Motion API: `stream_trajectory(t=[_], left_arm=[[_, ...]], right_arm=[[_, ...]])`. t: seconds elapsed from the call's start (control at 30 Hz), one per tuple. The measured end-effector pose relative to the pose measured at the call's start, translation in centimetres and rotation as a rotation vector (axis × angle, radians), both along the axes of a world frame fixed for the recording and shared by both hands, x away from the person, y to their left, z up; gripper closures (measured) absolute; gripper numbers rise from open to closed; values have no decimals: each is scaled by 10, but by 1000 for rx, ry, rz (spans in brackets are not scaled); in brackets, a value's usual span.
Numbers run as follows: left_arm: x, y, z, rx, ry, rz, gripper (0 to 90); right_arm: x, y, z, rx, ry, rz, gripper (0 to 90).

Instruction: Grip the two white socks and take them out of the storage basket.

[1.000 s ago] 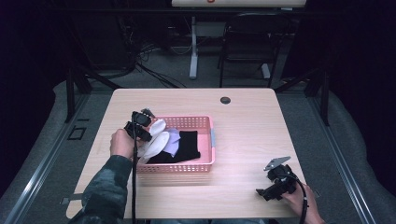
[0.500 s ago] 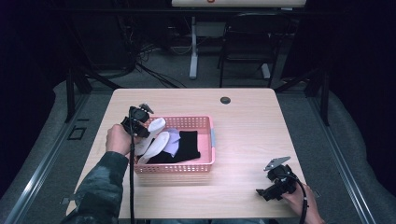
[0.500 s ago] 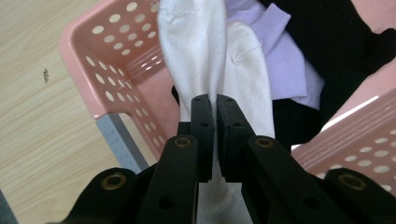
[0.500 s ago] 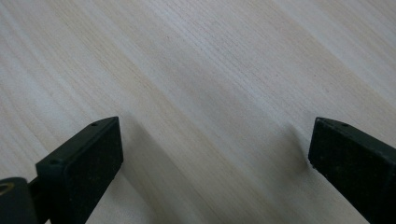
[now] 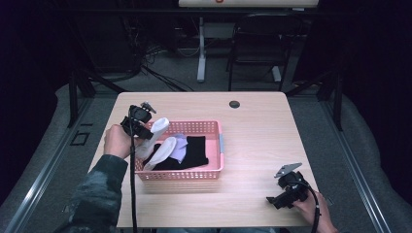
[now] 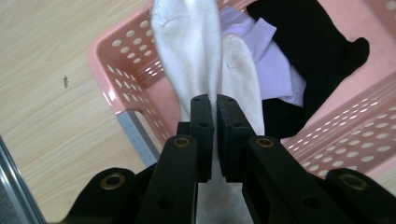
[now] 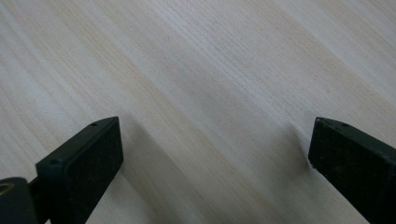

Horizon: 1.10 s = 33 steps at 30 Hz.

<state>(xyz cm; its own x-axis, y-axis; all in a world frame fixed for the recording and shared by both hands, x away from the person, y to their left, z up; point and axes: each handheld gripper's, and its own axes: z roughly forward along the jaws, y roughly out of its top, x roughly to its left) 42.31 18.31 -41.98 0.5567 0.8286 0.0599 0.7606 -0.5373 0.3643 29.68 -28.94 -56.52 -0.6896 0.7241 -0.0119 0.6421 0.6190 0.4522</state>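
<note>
A pink perforated basket [image 5: 212, 170] [image 6: 116, 88] sits on the wooden table [image 5: 257, 131], holding a white sock, a lilac cloth [image 5: 180, 144] [image 6: 275, 70] and a black garment [image 5: 197, 150] [image 6: 317, 46]. My left gripper [image 5: 145, 127] [image 6: 215, 105] is shut on another white sock [image 5: 154, 136] [image 6: 191, 46], which hangs from the jaws over the basket's left end. The second white sock [image 5: 163, 151] [image 6: 243, 79] lies beneath it in the basket. My right gripper [image 5: 274, 200] [image 7: 215, 154] rests low over bare table at the front right, jaws wide open with nothing between them.
A small dark round grommet [image 5: 234, 104] is set in the table's far edge. Beyond the table stand chair and desk legs on a grey floor. The table's right half is bare wood. A metal rail [image 6: 9, 186] runs along the table's left side.
My left gripper has risen and drawn the white sock up out of the basket's left end. The right gripper has stayed where it was.
</note>
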Motion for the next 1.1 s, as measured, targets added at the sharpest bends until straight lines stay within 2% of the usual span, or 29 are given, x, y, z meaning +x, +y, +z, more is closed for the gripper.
stream_trajectory(t=[0.17, 0.2, 0.23, 0.6, 0.9, 1.1], left_arm=[[-1, 3, 11, 3, -12, 2, 858], [-2, 3, 12, 3, -19, 6, 858], [-2, 4, 15, 4, -18, 3, 859], [-4, 16, 30, 15, -36, 28, 860], [-8, 37, 38, 16, -61, 76, 860], [-9, 51, 39, 16, -58, 107, 860]], right_arm=[[0, 0, 1, -12, 1, 4, 23], [0, 0, 0, 6, -1, -2, 23], [0, 0, 0, -8, 0, 3, 23], [0, 0, 0, -7, 3, 2, 23], [0, 0, 0, -9, 4, 1, 23], [0, 0, 0, -6, 4, -2, 23]])
